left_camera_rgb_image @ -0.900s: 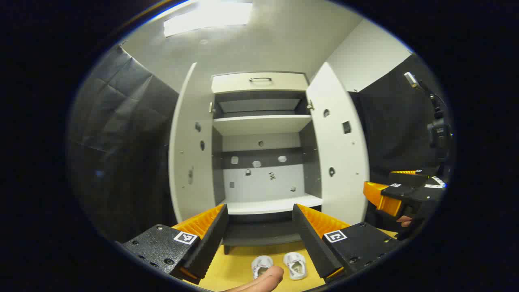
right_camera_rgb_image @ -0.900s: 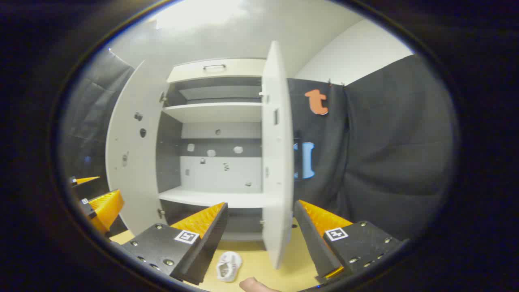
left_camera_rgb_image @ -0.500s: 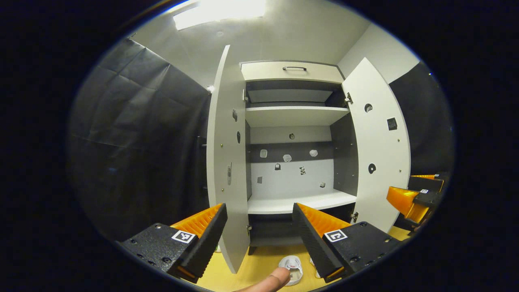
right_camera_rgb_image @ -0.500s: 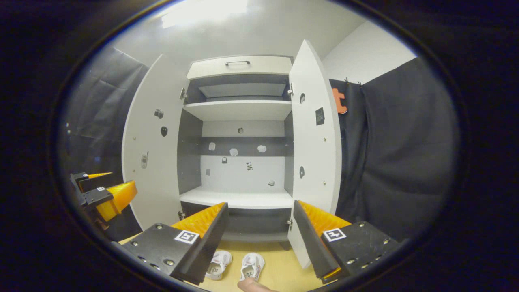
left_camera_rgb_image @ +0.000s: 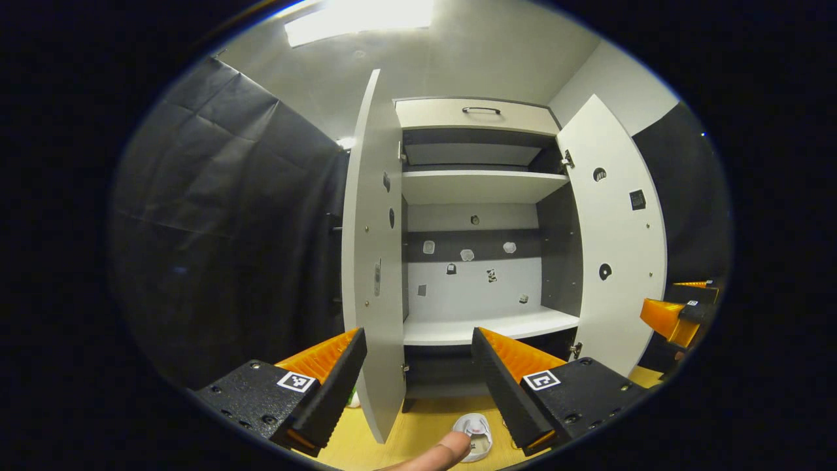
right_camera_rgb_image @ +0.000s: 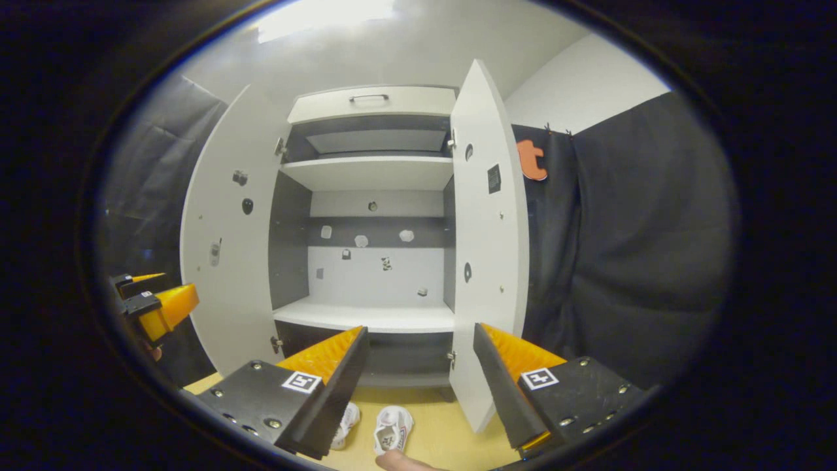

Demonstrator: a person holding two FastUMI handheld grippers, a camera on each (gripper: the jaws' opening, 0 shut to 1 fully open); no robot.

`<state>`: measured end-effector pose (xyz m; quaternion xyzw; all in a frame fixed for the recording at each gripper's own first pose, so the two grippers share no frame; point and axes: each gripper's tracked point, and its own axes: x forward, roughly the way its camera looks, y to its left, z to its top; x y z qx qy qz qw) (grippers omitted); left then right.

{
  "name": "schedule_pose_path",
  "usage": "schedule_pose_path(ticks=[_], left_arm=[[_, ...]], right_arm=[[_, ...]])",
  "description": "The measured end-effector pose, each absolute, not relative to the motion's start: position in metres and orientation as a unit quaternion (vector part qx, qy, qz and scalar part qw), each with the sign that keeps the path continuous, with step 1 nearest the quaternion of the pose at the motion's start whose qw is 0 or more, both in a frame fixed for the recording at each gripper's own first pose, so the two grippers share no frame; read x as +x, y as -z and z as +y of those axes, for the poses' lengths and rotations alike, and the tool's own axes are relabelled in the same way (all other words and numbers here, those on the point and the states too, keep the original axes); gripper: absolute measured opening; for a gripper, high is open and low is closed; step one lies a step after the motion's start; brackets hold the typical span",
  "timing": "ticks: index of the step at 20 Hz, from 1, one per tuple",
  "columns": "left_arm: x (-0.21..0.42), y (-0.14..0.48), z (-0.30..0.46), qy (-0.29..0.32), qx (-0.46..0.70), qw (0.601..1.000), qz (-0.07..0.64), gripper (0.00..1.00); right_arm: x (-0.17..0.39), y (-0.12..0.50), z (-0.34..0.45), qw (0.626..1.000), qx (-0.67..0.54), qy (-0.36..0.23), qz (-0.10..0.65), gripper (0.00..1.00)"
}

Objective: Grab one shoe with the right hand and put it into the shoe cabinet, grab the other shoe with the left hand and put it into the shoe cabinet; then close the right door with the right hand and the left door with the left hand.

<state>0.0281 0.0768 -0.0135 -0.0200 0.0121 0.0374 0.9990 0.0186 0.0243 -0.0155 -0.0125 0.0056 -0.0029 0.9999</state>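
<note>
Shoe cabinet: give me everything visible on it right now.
The shoe cabinet is a tall white unit with dark grey inner side walls, standing upright on a yellow floor against the booth's back. Both doors stand open: the left door and the right door, each with small fittings on its inner face. A drawer front with a dark handle sits at the top. Two white shelves show inside, with no shoes on them; small stickers dot the back panel. Two white shoes lie on the floor in front.

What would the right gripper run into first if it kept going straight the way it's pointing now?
Probably nothing at first: the open right gripper points between the doors into the shoe cabinet, about at its lower shelf. The right door hangs just beside that line; depth is uncertain.
</note>
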Motion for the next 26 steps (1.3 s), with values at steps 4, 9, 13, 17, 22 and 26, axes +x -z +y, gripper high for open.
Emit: schedule_pose_path(ticks=[4, 9, 13, 17, 22, 26], left_arm=[[0.028, 0.015, 0.079, -0.040, -0.025, 0.999, 0.008, 0.99], [0.023, 0.020, 0.085, -0.038, -0.030, 0.999, 0.006, 0.99], [0.022, 0.025, 0.090, -0.037, -0.033, 0.999, 0.010, 0.99], [0.023, 0.032, 0.095, -0.039, -0.037, 0.998, 0.014, 0.99], [0.020, 0.038, 0.101, -0.040, -0.039, 0.998, 0.014, 0.99], [0.019, 0.045, 0.108, -0.041, -0.036, 0.998, 0.016, 1.00]], right_arm=[[0.021, 0.028, 0.026, 1.000, -0.017, 0.001, 0.015, 0.93], [0.042, 0.072, 0.030, 0.998, -0.035, 0.002, 0.047, 0.93], [0.051, 0.128, 0.046, 0.995, -0.045, -0.012, 0.092, 0.93], [0.059, 0.186, 0.061, 0.988, -0.055, -0.027, 0.139, 0.97], [0.063, 0.274, 0.079, 0.975, -0.061, -0.039, 0.209, 0.94], [0.059, 0.348, 0.096, 0.960, -0.067, -0.053, 0.266, 0.95]])
